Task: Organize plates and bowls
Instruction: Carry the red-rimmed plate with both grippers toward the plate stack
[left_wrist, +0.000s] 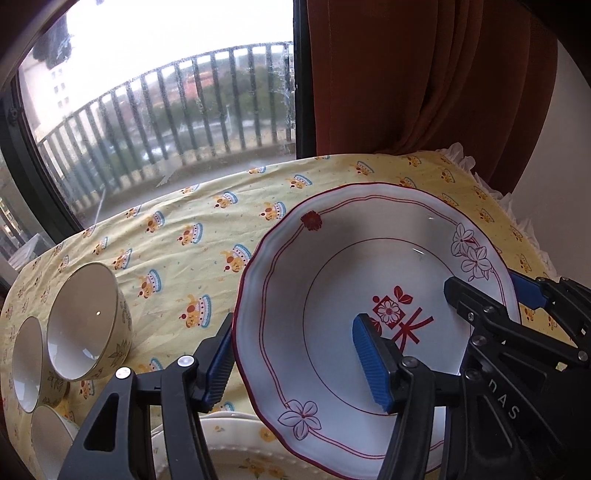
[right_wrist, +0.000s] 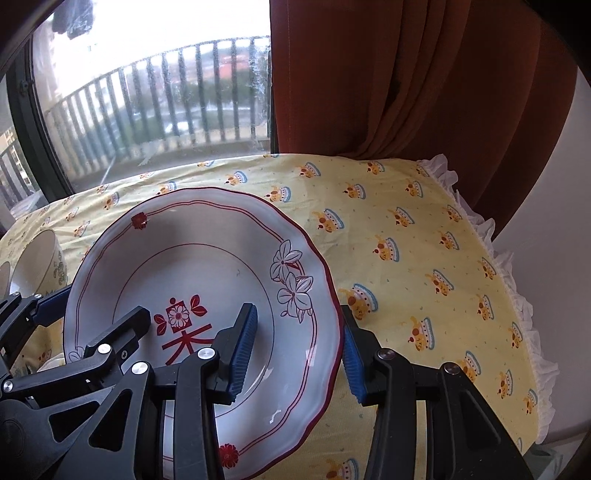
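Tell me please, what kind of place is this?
Probably a home, an upper-floor flat: a table with a yellow printed tablecloth, a window onto a railed balcony, a rust curtain, and household dishes like the red-trimmed plate.

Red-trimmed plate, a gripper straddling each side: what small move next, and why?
Probably close both before lifting. The left gripper and right gripper each straddle the red-trimmed plate rim with jaws open, gaps showing. It rests tilted over a yellow-flowered plate.
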